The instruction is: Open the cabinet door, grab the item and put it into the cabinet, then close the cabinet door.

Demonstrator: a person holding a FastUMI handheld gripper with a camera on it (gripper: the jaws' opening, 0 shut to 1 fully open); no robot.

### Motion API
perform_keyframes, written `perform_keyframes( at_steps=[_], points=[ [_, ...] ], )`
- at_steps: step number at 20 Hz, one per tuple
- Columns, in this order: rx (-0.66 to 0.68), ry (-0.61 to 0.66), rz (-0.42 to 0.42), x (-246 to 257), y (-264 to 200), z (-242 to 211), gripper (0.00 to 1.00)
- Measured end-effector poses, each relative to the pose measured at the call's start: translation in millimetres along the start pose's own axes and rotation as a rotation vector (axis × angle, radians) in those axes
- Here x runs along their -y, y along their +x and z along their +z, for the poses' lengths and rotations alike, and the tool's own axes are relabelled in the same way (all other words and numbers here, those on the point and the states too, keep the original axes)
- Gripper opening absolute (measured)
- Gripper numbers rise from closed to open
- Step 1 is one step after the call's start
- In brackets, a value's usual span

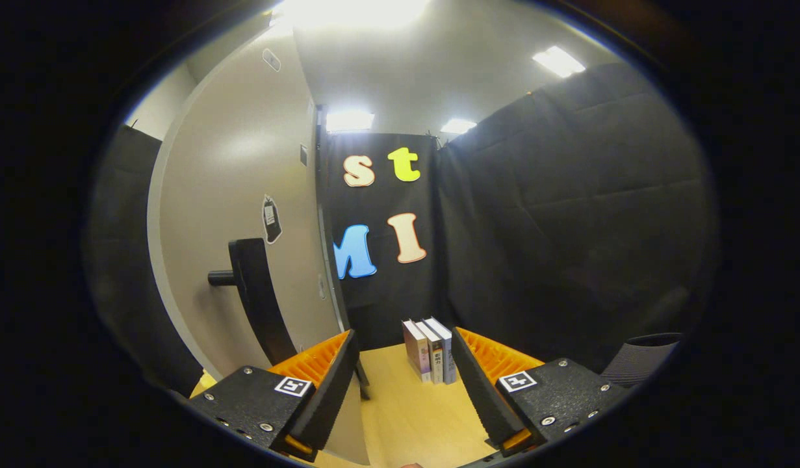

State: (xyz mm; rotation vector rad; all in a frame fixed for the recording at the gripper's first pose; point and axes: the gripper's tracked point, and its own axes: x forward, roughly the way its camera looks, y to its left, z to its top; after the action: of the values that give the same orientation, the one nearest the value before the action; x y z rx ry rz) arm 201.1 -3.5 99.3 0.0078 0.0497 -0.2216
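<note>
Gripper (pixel 403 364) spread, empty; books (pixel 429 351) just ahead between the jaws look stiff, heavy: pinch across the spines.

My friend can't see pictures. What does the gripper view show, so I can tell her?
The gripper is open with nothing between its fingers, aimed at three books standing upright on a wooden table just beyond them. To the left stands a pale cabinet door with a black handle.
</note>
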Motion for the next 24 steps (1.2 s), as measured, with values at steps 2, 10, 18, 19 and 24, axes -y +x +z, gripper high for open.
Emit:
perform_keyframes(
  at_steps=[2, 10, 18, 19, 24],
  points=[
    [0.002, 0.006, 0.038, -20, -1, -3, 0.89],
    [-0.025, 0.06, 0.115, -76, 9, -17, 0.89],
    [-0.031, 0.103, 0.151, -111, 20, -24, 0.89],
    [-0.029, 0.103, 0.16, -116, 21, -26, 0.89],
    [-0.035, 0.099, 0.208, -144, 29, -31, 0.9]
  ],
)
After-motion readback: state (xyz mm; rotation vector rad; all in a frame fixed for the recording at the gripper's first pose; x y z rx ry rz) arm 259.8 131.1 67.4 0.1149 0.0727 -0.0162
